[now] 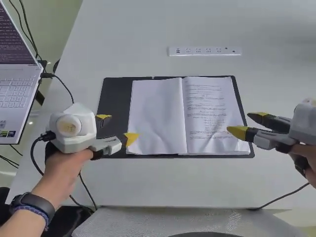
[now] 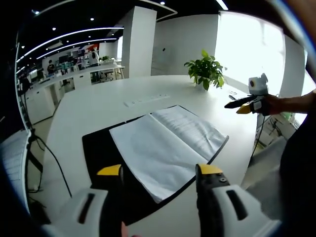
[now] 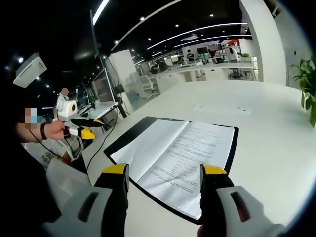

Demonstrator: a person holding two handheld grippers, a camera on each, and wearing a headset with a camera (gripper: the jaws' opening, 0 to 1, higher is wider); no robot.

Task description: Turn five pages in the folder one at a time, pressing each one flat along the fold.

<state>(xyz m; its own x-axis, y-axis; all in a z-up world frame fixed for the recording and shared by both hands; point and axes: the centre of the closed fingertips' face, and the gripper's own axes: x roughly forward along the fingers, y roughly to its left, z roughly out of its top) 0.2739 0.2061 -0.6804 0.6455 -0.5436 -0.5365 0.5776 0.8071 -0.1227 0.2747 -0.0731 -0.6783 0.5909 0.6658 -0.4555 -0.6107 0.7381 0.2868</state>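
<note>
WORKBENCH: Poised over the job w/ left gripper [image 1: 117, 129] & right gripper [image 1: 248, 123], both spread wide, nothing held.

Ahead of left jaws: folder [image 1: 114, 98] lying open & flat on table [image 1: 148, 29], its near corner just beyond the tips, blank page [image 1: 155, 116] past that.

Just off right jaws' tips: outer edge of printed page [image 1: 210, 113], prob. the next sheet to lift. Likely why held there, open & ready to pinch one leaf only.

Left kept apart at opposite corner, seemingly to steady folder or press along fold [image 1: 183, 116] once pg lands.

No pg in the air; no. of turns done can't be read.

Beyond folder, well clear of both jaws: power strip [image 1: 205, 51]. Off to left jaws' outer side: laptop [image 1: 15, 84].
</note>
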